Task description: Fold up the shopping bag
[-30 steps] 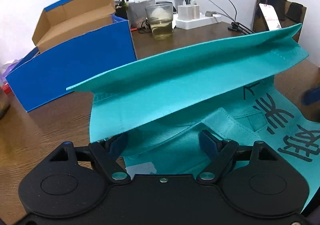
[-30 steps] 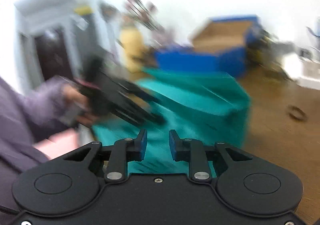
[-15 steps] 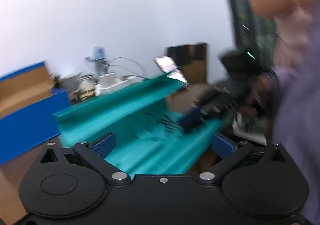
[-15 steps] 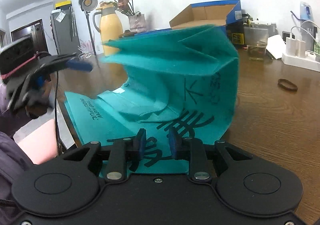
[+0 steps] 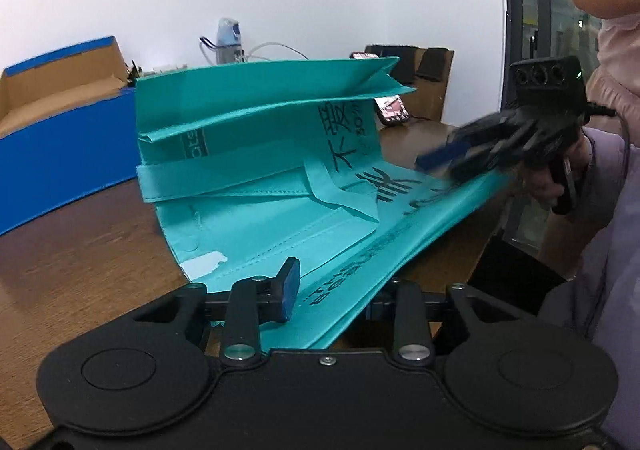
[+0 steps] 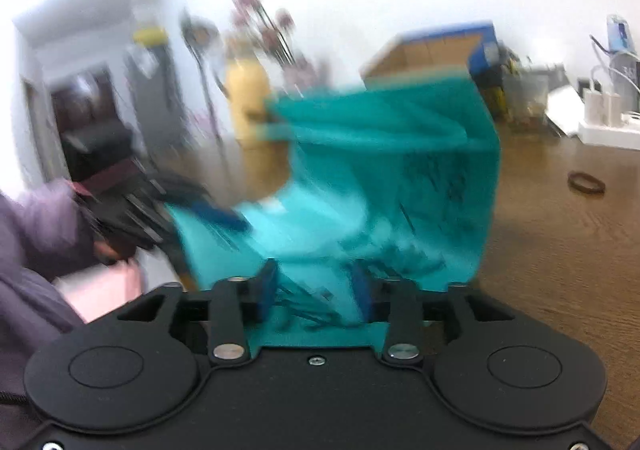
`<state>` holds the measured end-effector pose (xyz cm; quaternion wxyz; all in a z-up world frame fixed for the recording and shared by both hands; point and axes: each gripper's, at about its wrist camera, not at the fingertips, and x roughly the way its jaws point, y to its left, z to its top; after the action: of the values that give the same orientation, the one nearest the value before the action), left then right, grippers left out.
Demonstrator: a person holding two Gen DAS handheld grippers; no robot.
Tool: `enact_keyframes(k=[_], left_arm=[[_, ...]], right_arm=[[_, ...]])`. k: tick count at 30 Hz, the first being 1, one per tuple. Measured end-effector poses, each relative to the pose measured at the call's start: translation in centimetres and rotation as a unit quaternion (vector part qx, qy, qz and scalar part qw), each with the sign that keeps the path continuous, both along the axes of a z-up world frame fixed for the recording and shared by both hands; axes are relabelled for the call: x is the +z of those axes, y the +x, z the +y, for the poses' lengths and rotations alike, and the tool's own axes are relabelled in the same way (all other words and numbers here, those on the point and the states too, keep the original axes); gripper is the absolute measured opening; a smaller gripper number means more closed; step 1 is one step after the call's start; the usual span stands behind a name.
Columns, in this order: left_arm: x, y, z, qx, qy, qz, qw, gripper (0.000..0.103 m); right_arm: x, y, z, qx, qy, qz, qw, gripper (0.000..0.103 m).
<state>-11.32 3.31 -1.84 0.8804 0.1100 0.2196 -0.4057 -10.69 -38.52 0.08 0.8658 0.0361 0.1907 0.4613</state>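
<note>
A teal shopping bag [image 5: 280, 205] with black printed characters lies half folded on a dark wooden worktop [image 5: 80, 262], its far part standing up in pleats while the near panel lies flat and reaches over the worktop's edge. The left gripper [image 5: 332, 290] has its jaws spread, with the bag's near edge passing between them; only one blue pad shows, the other hidden under the fabric. The right gripper [image 6: 316, 290], seen through heavy blur, has its jaws apart with the bag's fabric between them; I cannot tell whether they touch it. A person in a purple sleeve [image 6: 36, 226] holds both tools. Behind the bag stands an open blue cardboard box [image 5: 60, 121].
</note>
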Motion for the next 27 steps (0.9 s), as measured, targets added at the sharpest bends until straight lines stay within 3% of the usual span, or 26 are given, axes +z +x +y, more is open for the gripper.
enact_keyframes(k=[2,3,5,6,7,8,11,14,15,16,19,22,24,25,27], left_arm=[[0.5,0.1,0.5,-0.001,-0.005,0.009,0.9999,0.025],[0.8,0.2,0.7,-0.005,-0.010,0.015,0.9998,0.024],[0.9,0.4,1.1,-0.012,-0.015,0.021,0.9996,0.024],[0.9,0.5,1.1,-0.015,-0.016,0.024,0.9995,0.024],[0.9,0.7,1.1,-0.018,-0.018,0.026,0.9993,0.024],[0.9,0.8,1.2,-0.020,-0.022,0.028,0.9992,0.024],[1.0,0.6,1.2,-0.021,-0.030,0.021,0.9991,0.022],[1.0,0.5,1.2,-0.019,-0.031,0.019,0.9992,0.022],[1.1,0.4,1.2,-0.018,-0.032,0.019,0.9991,0.022],[1.2,0.3,1.4,-0.015,-0.040,0.022,0.9988,0.022],[1.8,0.0,2.2,-0.006,-0.073,0.033,0.9967,0.021],[2.3,-0.4,3.0,0.007,-0.116,0.043,0.9923,0.021],[2.2,-0.5,3.0,0.046,-0.143,0.061,0.9867,0.022],[2.1,-0.5,2.9,0.076,-0.154,0.072,0.9825,0.028],[1.8,-0.5,1.6,0.179,-0.140,0.088,0.9697,0.039]], right_arm=[[0.4,-0.9,-1.3,0.021,0.043,0.000,0.999,0.066],[0.4,-1.2,-1.4,0.034,0.041,0.002,0.999,0.077],[0.1,-1.8,-0.6,0.044,-0.002,-0.006,0.999,0.080],[-0.2,-1.9,0.0,0.038,-0.025,-0.016,0.999,0.075],[-0.4,-1.8,0.4,0.024,-0.039,-0.023,0.999,0.056],[-0.6,-1.5,0.5,0.008,-0.042,-0.016,0.999,0.048],[-1.2,-0.5,-0.1,-0.021,-0.005,-0.002,1.000,0.046],[-1.3,-0.6,0.1,-0.020,0.002,-0.006,1.000,0.057],[-1.3,-0.7,0.1,-0.016,0.002,-0.008,1.000,0.054],[-1.3,-0.6,0.1,-0.016,0.008,-0.002,1.000,0.038],[-1.4,0.3,-0.6,-0.032,0.046,0.051,0.997,0.029],[-1.6,0.6,-1.0,-0.040,0.078,0.089,0.992,0.026],[-1.8,1.0,-1.0,-0.049,0.098,0.117,0.987,0.025],[-1.9,1.2,-1.0,-0.054,0.106,0.129,0.984,0.024],[-1.7,1.5,-0.6,-0.071,0.111,0.141,0.981,0.022]])
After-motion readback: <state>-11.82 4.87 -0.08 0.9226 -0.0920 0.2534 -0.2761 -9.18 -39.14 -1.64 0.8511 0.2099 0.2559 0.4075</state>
